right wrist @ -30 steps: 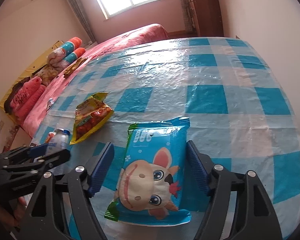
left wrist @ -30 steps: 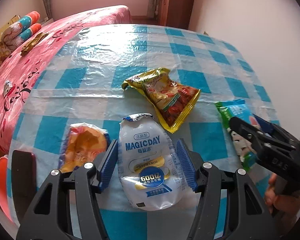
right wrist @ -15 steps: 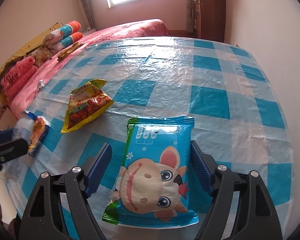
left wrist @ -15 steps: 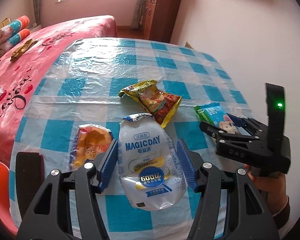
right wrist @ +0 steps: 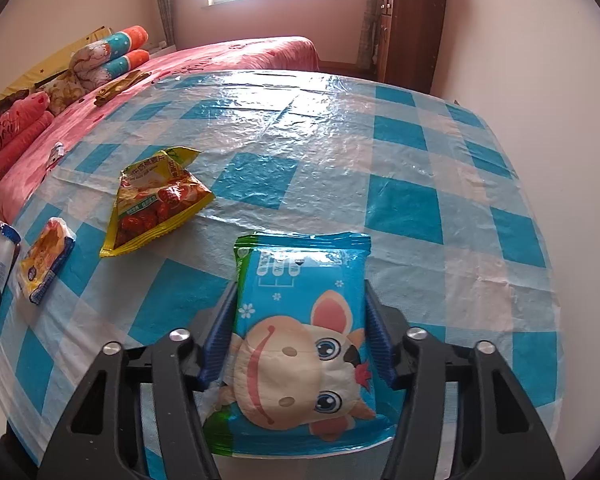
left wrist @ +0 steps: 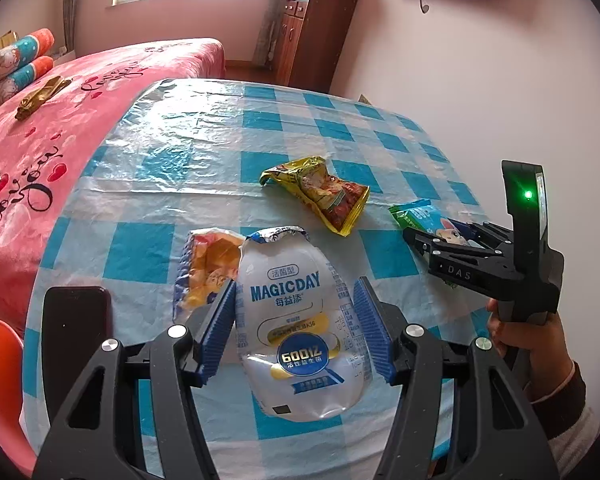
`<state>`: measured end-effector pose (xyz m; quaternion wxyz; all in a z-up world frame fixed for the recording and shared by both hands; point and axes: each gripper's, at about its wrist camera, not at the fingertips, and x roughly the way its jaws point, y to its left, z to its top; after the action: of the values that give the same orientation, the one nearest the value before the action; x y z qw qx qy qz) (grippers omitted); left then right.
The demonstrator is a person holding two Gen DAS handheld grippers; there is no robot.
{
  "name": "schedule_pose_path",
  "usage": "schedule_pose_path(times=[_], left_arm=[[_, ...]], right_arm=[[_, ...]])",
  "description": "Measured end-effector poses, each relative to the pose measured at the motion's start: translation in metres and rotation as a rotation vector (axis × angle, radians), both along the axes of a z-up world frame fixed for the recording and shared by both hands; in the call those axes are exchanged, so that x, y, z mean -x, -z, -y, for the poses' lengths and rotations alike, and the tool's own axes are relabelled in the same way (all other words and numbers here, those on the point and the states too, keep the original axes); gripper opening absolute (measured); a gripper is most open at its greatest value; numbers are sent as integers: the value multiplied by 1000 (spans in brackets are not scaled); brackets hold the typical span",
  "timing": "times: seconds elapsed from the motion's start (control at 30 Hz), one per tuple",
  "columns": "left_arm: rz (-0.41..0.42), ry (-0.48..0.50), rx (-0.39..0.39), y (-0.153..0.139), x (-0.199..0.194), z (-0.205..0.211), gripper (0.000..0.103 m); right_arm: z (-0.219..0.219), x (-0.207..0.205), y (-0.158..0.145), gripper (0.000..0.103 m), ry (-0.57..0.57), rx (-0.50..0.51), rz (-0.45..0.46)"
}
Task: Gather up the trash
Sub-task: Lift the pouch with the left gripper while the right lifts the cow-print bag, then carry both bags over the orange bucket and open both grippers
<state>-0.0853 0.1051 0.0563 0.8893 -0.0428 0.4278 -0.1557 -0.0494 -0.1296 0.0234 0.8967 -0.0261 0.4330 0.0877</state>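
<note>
My left gripper point(left wrist: 294, 320) is shut on a white MAGICDAY pouch point(left wrist: 296, 320) and holds it above the checked table point(left wrist: 204, 148). My right gripper point(right wrist: 296, 328) is shut on a blue cartoon-cow wipes pack point(right wrist: 300, 340), lifted off the table; it also shows in the left wrist view point(left wrist: 440, 226). A yellow-red snack bag point(left wrist: 324, 192) lies mid-table, also in the right wrist view point(right wrist: 152, 200). A small orange-yellow wrapper point(left wrist: 208, 264) lies behind my left fingers, also in the right wrist view point(right wrist: 44, 264).
A dark phone point(left wrist: 76, 320) lies at the table's left front corner by an orange chair point(left wrist: 0, 380). A pink bed point(left wrist: 40, 120) runs along the table's left side. A wooden cabinet point(left wrist: 312, 36) stands at the back wall.
Both grippers have closed on their items and lifted them off the table. Both views have pulled up and back, so more of the room shows.
</note>
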Motion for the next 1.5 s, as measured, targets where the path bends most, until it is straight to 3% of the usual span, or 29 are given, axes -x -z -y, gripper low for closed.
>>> schedule_pose_path(times=[0.27, 0.8, 1.2, 1.5], left_arm=[[13, 24, 24, -1, 9, -9, 60], [58, 43, 82, -10, 27, -28, 60], [89, 1, 110, -16, 38, -55, 60], [130, -69, 125, -25, 47, -88, 60]], right_arm=[[1, 4, -1, 48, 30, 17, 11], [6, 28, -14, 45, 92, -126, -8], [-29, 35, -51, 43, 12, -182, 36], [-88, 42, -78, 43, -140, -228, 36]])
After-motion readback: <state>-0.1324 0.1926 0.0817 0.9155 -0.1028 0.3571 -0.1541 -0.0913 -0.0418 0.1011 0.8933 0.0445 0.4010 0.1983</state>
